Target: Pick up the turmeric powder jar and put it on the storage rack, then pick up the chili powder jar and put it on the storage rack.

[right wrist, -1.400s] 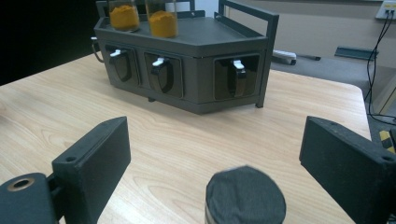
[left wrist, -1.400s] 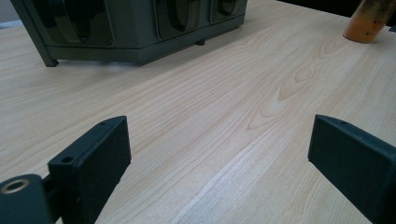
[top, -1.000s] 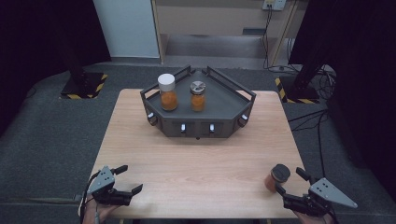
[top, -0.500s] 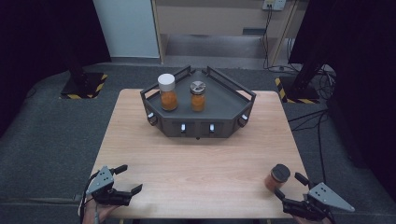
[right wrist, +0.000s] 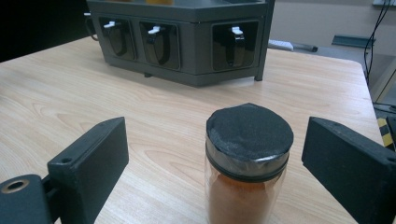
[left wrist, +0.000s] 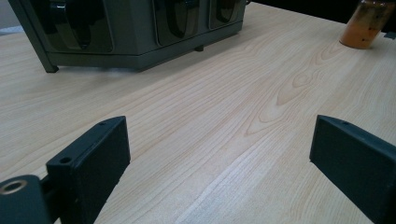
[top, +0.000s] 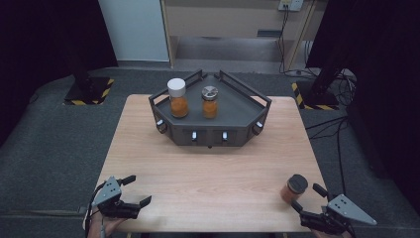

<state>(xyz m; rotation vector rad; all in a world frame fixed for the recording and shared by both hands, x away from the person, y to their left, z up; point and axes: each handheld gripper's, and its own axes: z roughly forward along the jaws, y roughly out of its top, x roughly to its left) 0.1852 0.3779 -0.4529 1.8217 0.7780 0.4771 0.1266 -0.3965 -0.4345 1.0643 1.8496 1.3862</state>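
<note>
The right gripper (top: 309, 199) sits at the table's near right corner, jaws spread wide, with the black-lidded spice jar (right wrist: 247, 163) standing upright on the wooden table (top: 218, 173) between them, touched by neither. The left gripper (top: 136, 191) rests at the near left corner, jaws also wide apart over bare wood. Farther back stands a dark grey rack (top: 237, 111) holding a white-lidded jar (top: 177, 97) and a metal-lidded jar (top: 210, 101)

Black-lidded jar (right wrist: 247, 163) base cut off below frame.
</note>
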